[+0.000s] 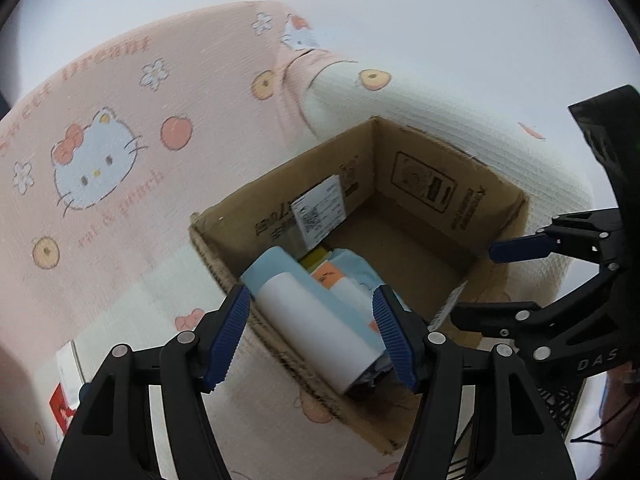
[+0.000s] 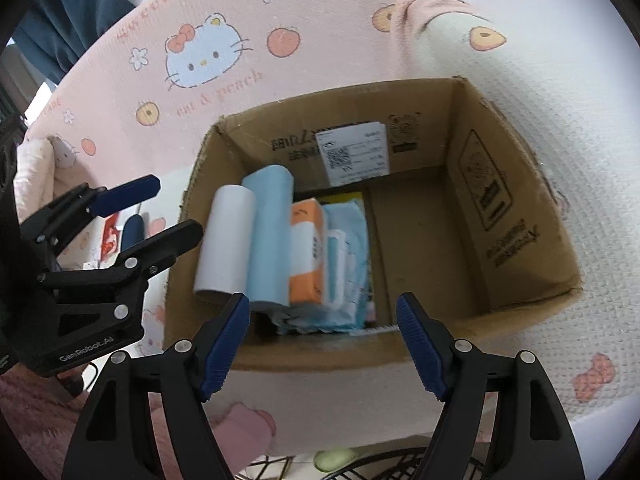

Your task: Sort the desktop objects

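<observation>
Both the left gripper (image 1: 312, 334) and the right gripper (image 2: 322, 344) hover over the cardboard box (image 2: 532, 216) with jaws wide and empty. Just beyond them, inside the box, lie a white roll (image 2: 226, 240), a blue roll (image 2: 268, 232) and tissue packs (image 2: 308, 252). Much looks sorted; a red-and-white item (image 1: 60, 404) left of the left jaws remains outside.
</observation>
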Motion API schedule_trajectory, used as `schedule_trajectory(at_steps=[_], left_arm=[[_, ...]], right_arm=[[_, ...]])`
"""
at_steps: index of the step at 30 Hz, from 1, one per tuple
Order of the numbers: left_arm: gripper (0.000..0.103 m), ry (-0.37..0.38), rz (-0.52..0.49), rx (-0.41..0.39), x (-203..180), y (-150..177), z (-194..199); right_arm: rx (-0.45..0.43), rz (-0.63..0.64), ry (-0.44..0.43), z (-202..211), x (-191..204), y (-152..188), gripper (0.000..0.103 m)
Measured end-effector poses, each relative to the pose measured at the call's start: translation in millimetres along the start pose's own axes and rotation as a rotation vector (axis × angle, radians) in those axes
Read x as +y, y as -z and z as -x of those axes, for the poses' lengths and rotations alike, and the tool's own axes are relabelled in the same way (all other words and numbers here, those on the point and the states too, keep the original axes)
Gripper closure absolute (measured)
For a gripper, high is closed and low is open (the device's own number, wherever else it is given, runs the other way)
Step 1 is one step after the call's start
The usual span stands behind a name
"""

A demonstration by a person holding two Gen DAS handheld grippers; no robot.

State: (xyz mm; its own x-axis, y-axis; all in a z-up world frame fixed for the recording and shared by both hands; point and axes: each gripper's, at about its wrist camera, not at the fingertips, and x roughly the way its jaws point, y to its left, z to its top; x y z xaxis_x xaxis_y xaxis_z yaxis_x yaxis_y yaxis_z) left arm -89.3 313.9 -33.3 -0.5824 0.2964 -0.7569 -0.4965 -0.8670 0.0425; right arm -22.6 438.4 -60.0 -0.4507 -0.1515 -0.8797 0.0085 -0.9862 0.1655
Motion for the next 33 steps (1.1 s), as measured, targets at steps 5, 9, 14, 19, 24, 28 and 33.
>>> schedule_trajectory(at_steps=[5, 9, 14, 19, 24, 28, 33], left_arm=[[0.035, -0.01, -0.039, 0.026, -10, -12, -1], [0.035, -0.031, -0.067, 0.063, -19, -21, -5], [0.035, -0.087, -0.098, 0.105, -30, -24, -7], [0.035, -0.068, -0.103, 0.123, -33, -20, -7], [0.035, -0.064, -0.094, 0.132, -31, -17, -5], [0.035, -0.062, -0.091, 0.129, -29, -17, -3], [0.035, -0.053, -0.068, 0.144, -27, -17, -3]], right_arm=[[0.005, 0.0, 0.034, 8, -7, 4, 0.029], [-0.018, 0.009, 0.067, 21, -12, 2, 0.028], [-0.052, -0.007, 0.092, 36, -24, -5, 0.022], [-0.054, -0.027, 0.082, 39, -28, -6, 0.022], [-0.033, -0.017, 0.067, 35, -22, 0, 0.022], [-0.024, 0.0, 0.067, 34, -15, 3, 0.022], [-0.029, 0.013, 0.07, 37, -8, 5, 0.021]])
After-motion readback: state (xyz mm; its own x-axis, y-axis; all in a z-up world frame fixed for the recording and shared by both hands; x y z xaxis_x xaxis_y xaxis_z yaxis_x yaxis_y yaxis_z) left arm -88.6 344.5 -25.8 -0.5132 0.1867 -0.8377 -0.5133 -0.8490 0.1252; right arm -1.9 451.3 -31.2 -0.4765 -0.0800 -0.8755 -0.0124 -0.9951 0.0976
